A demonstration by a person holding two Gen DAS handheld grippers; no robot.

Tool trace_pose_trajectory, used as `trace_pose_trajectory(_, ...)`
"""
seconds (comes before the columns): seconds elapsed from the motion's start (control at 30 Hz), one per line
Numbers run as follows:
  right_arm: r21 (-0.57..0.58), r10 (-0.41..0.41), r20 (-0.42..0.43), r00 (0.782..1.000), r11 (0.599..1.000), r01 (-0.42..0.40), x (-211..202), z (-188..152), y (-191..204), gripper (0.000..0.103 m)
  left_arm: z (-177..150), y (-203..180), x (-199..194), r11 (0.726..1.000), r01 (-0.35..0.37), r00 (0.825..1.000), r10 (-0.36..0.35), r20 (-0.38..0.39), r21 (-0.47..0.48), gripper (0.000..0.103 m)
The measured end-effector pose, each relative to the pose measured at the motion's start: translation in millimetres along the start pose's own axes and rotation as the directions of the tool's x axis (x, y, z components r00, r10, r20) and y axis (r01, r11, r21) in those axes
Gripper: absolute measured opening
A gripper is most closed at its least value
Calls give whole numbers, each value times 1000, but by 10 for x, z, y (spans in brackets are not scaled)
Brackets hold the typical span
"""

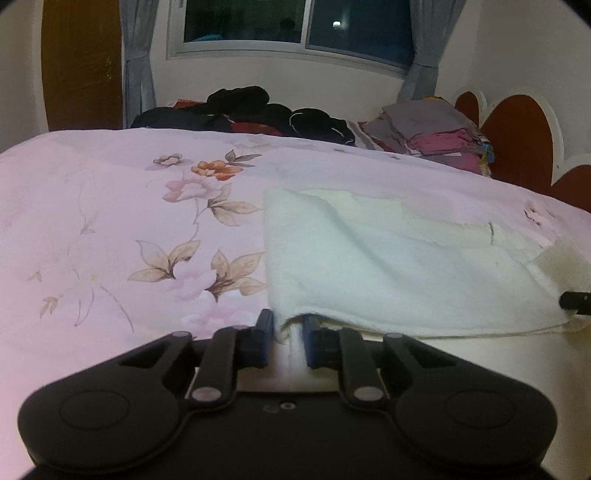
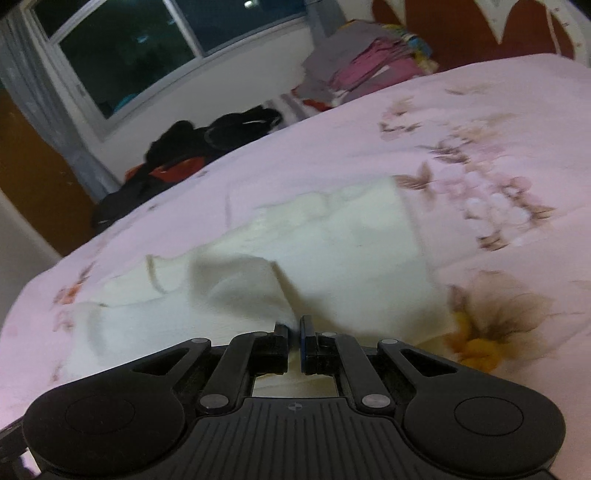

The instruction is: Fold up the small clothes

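A white fleecy garment [image 1: 388,266] lies flat on the pink floral bedspread [image 1: 110,221], one layer folded over another. My left gripper [image 1: 288,328] is at its near left corner, where the cloth edge sits between the blue pads, nearly closed on it. In the right wrist view the same garment [image 2: 332,258] is blurred. There my right gripper [image 2: 294,326] is shut on a corner, which is lifted into a raised fold [image 2: 243,284]. A black finger tip [image 1: 576,301] shows at the garment's right corner in the left wrist view.
A heap of dark clothes [image 1: 258,110] lies along the bed's far side under the window [image 1: 295,26]. A stack of folded grey and pink clothes [image 1: 432,129] sits by the red headboard [image 1: 517,136]. A wooden door [image 1: 81,66] stands far left.
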State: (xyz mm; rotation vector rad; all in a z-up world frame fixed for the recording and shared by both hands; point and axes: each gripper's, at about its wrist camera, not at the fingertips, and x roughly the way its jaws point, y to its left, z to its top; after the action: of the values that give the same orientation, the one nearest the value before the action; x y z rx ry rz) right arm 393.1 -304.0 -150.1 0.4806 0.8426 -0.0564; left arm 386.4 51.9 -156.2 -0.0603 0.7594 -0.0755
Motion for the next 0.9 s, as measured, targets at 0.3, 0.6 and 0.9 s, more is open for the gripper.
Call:
trace_pose_trajectory(0.3,20,-14,-1,1000,1000,15,-50,-23,-164,20,-8,-6,51,1000,0,1000,0,-25,12,17)
trace_pose_trajectory(0.6,-121,-53,120,991,990,68,-241,-27,-38,3,-21,-42,59,999,-28,999,29,-24,35,20)
trace_pose_trajectory(0.9,-111,-162,85,983,979,171,-147,-112,-205,5,6,17,16,1000,-2,998,4,-63,28,20)
